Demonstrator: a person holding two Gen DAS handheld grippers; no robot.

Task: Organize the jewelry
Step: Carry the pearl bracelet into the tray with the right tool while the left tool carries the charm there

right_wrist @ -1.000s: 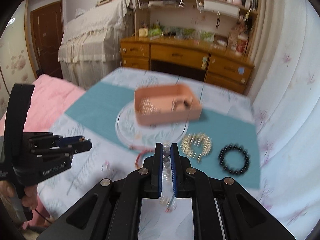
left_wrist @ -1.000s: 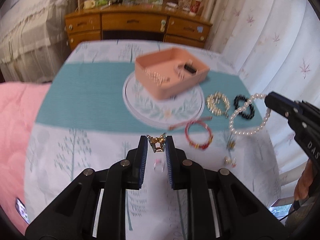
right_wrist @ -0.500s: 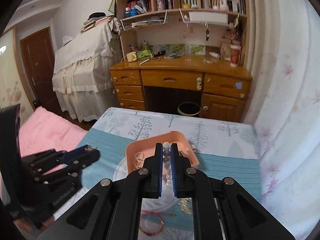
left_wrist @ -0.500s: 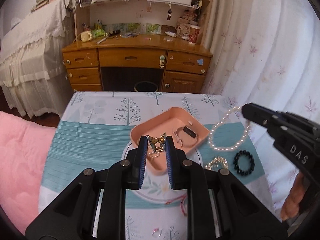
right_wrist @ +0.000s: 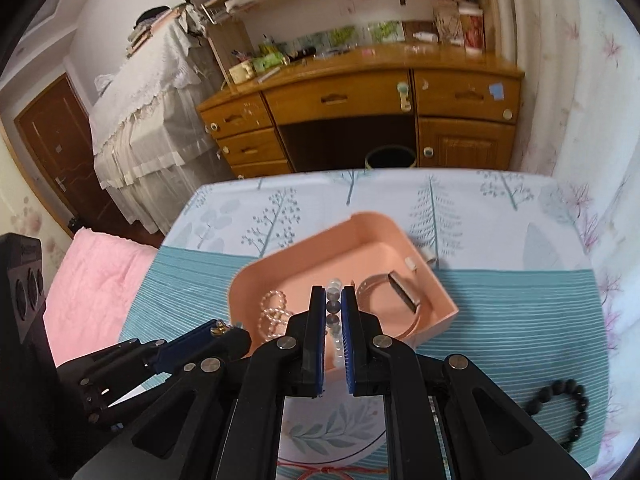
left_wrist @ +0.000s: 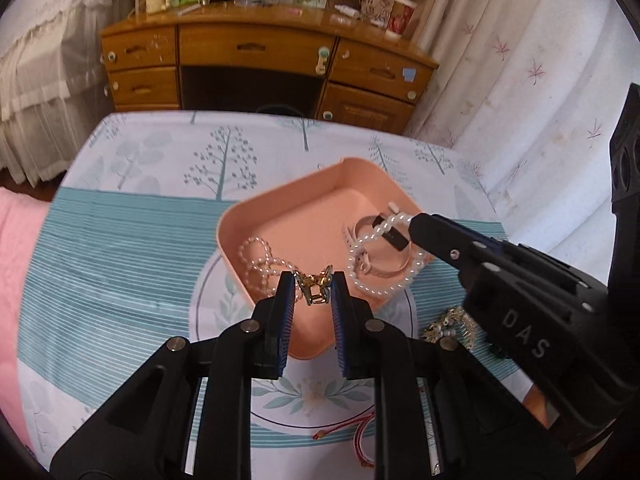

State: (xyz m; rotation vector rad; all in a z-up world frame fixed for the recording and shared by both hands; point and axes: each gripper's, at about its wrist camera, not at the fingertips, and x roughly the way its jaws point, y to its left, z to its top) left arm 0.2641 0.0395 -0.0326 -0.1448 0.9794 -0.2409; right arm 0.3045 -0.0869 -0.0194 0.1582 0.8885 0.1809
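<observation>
A pink tray (left_wrist: 304, 216) (right_wrist: 304, 268) stands on a round mat in the middle of the table. It holds a small pearl strand (left_wrist: 258, 266) (right_wrist: 272, 312) and a band with a black face (left_wrist: 394, 236) (right_wrist: 404, 292). My left gripper (left_wrist: 314, 292) (right_wrist: 224, 330) is shut on a small gold ornament (left_wrist: 313, 290) over the tray's near rim. My right gripper (right_wrist: 333, 300) (left_wrist: 418, 222) is shut on a white pearl bracelet (left_wrist: 380, 264) (right_wrist: 332, 308). The bracelet's loop hangs into the tray's right half, over the band.
A gold bracelet (left_wrist: 452, 324), a black bead bracelet (right_wrist: 568, 404) and a red cord bracelet (left_wrist: 360, 440) lie on the cloth near the tray's right and front. Pink bedding (right_wrist: 92, 280) borders the table's left, a curtain (left_wrist: 520, 80) its right, and a wooden desk (left_wrist: 260, 52) stands beyond.
Both grippers have travelled forward from the near part of the table to over the pink tray, each still carrying its piece. The pearl bracelet now dangles inside the tray.
</observation>
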